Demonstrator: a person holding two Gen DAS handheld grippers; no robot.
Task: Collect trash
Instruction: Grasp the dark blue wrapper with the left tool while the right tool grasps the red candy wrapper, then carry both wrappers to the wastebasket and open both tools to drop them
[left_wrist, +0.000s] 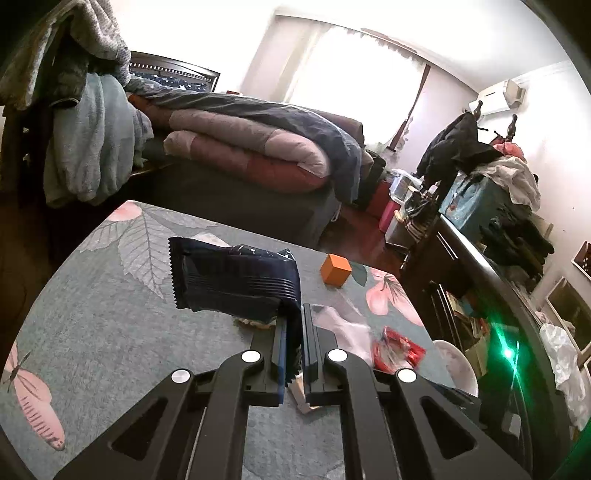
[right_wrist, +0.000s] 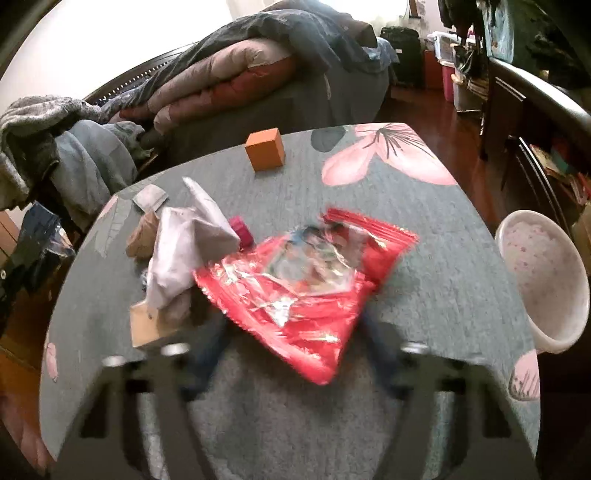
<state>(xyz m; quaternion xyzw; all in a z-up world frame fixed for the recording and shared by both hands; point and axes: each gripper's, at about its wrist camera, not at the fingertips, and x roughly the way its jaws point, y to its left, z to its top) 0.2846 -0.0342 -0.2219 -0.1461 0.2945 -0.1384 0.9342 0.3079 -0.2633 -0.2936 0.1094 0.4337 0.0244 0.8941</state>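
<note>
the left gripper (left_wrist: 293, 325) pinches a dark, glossy ribbed wrapper (left_wrist: 236, 284) with a zigzag edge, held above the table (left_wrist: 92, 314). the right gripper (right_wrist: 291, 332) is blurred; can't tell its state. a crinkly red foil bag (right_wrist: 303, 280) covers its tips, print unreadable.

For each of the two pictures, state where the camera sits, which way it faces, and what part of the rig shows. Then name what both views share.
Left wrist: rides the left gripper, facing across the table toward the bed; its fingers pinch a dark wrapper.
Right wrist: rides the right gripper, tilted down at a red wrapper; its fingers are blurred.
Shared: orange cube, red wrapper, table.
</note>
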